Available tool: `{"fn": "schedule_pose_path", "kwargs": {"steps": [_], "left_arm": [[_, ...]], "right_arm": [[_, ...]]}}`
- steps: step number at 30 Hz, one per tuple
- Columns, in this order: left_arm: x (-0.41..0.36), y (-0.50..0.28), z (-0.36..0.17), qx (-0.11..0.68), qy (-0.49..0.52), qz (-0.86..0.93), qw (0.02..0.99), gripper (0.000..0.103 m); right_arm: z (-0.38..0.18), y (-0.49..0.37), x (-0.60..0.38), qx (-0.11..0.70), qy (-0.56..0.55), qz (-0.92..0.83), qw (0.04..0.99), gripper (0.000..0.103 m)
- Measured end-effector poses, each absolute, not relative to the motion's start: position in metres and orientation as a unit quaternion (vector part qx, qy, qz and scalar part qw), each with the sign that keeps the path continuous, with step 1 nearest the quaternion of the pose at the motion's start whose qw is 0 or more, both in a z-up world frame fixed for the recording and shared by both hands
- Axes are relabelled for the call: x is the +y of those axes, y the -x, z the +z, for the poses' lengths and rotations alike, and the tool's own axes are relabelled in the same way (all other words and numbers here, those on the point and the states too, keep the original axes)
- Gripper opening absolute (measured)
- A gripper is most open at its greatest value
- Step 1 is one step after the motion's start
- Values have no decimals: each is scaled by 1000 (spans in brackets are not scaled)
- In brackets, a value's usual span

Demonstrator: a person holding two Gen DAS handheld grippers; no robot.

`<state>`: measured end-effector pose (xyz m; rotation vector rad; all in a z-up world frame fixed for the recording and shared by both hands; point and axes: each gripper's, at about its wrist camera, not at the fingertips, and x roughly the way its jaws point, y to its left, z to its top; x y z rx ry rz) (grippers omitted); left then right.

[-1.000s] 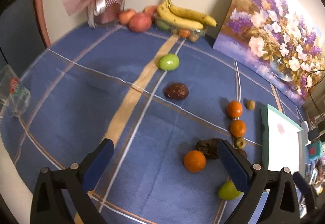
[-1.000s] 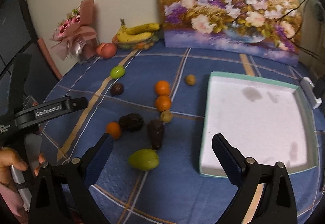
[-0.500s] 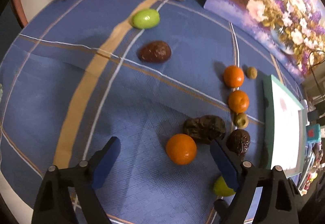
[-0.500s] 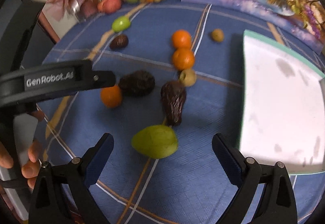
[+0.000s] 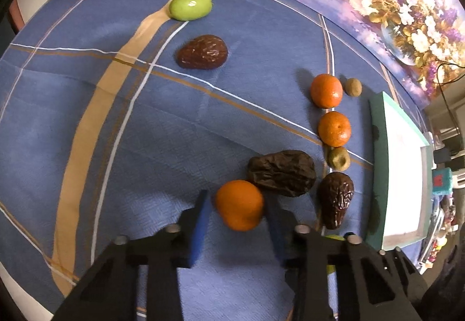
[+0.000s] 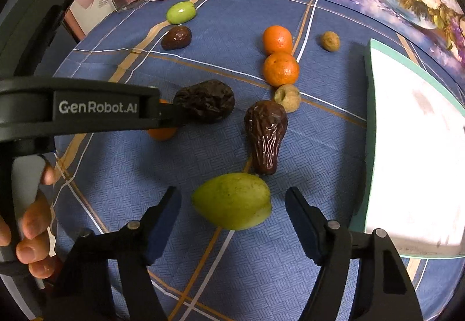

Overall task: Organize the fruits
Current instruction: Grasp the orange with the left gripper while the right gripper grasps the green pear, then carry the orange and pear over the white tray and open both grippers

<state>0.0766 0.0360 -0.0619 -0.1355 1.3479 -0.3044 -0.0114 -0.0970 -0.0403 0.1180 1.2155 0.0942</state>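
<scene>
Left gripper (image 5: 237, 215) has just closed its fingers on the tangerine (image 5: 239, 204) on the desk (image 5: 145, 146). Right gripper (image 6: 232, 215) is closing around the green mango (image 6: 232, 200), pads not touching yet. Round fruit could easily squirt out and roll.

Home (tablecloth (image 5: 145, 146), flower painting (image 5: 392, 1))

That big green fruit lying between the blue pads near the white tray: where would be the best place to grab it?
Probably across its plump middle, coming from above. The green fruit lies on its side, long axis running across the right claw, tapering towards one end. The claw's pads already flank it without touching, having just been closing; pinching the taper might let it slip.
</scene>
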Motion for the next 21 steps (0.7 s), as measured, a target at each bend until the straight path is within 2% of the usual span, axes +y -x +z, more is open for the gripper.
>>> {"fn": "schedule_pose_path", "kwargs": {"steps": [3,4,14,21], "left_arm": [[38,-76,-61,620,64,-135,770,36],[39,-76,-60,621,66,-134,770,36],[49,-67,-45,604,80,-137,781,35],[54,-61,-15,566,96,-145,806,35]], "right_arm": [[-41,10,-97,572,-56,47,817,58],[-42,9,-96,572,-57,48,817,57],[-40,15,-98,563,-64,48,823,56],[-10,24,-116,518,-95,29,850,56]]}}
